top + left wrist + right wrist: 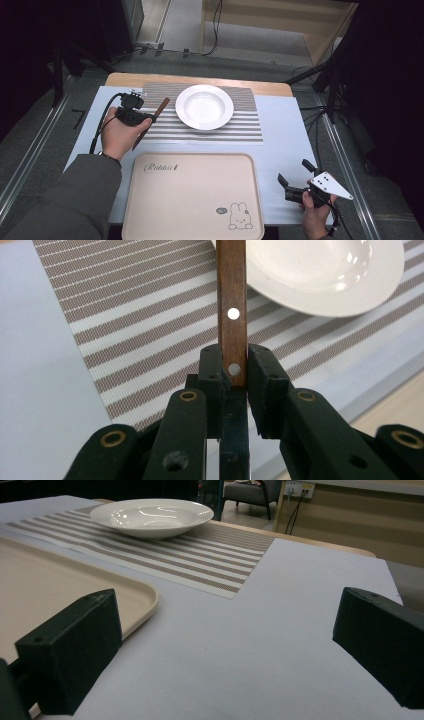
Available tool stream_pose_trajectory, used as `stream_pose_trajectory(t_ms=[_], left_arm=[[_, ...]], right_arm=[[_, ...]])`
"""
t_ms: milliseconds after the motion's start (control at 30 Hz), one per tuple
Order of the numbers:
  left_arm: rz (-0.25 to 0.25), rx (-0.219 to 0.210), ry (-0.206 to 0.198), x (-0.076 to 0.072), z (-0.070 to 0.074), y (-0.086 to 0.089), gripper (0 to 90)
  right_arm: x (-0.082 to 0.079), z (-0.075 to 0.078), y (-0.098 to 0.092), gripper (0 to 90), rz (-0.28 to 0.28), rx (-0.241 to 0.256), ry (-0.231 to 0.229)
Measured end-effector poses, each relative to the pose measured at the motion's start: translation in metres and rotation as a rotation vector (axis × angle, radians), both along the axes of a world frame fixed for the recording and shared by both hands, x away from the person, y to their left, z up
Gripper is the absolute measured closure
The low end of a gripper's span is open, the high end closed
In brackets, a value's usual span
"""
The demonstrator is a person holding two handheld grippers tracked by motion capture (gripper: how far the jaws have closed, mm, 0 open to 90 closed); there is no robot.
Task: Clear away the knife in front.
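Tray [192, 200] sits closest to me, beige, bare, with a rabbit print at its near right corner. Left gripper [142, 118] is clamped on a wooden-handled utensil [151, 122], likely a knife; the left gripper view shows my jaws pinching the brown handle [233, 320] flat-side, two pale rivets showing, one right at the pinch. Blade end I can't make out. Handle's long axis runs diagonally, far end pointing up-right toward the plate [204, 106], near end back toward my left hand [121, 137]. Utensil is over the left edge of the striped placemat [210, 131], just beside the plate's left rim, not touching it from what I see. My guess is it gets set down beside the plate, so left hand is the working one. Right gripper [295, 179] idles wide open, holding nothing, at the table's near right corner, well apart from the plate. Count: one tray, one plate, one placemat, one utensil, two grippers.
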State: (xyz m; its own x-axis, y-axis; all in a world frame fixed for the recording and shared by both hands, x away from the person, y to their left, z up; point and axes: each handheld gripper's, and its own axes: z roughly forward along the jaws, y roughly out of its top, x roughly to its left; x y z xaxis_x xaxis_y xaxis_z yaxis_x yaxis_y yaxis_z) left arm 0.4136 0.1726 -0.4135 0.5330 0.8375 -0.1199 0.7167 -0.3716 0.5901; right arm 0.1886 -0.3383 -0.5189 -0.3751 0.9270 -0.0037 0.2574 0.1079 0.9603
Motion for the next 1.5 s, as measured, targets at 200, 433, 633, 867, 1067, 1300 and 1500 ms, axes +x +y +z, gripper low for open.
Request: stream_pose_trajectory(t_ms=[200,433,633,867,1067,1300,1500], left_arm=[[-0.013,0.002,-0.004,-0.016,-0.001,0.003,76.8],[-0.027,-0.018,-0.012,-0.036,-0.004,0.004,76.7],[-0.048,-0.034,-0.02,-0.058,-0.003,0.007,76.7],[-0.065,-0.045,-0.029,-0.077,-0.005,0.006,76.7],[-0.077,-0.047,-0.045,-0.097,-0.006,0.003,76.7],[-0.09,-0.044,-0.044,-0.116,-0.014,-0.001,76.7],[-0.099,-0.048,-0.035,-0.128,-0.019,-0.002,76.7]], right_arm=[[0.0,0.0,0.0,0.0,0.002,-0.004,-0.002],[0.0,0.0,0.0,0.0,0.002,-0.004,-0.002],[0.001,0.0,0.0,0.0,0.006,-0.004,-0.003],[0.001,0.0,0.0,0.0,0.007,-0.002,-0.003],[0.001,0.0,0.0,0.0,0.008,-0.002,-0.002],[0.001,0.0,0.0,0.0,0.01,-0.001,-0.003],[0.001,0.0,0.0,0.0,0.007,-0.001,-0.002]])
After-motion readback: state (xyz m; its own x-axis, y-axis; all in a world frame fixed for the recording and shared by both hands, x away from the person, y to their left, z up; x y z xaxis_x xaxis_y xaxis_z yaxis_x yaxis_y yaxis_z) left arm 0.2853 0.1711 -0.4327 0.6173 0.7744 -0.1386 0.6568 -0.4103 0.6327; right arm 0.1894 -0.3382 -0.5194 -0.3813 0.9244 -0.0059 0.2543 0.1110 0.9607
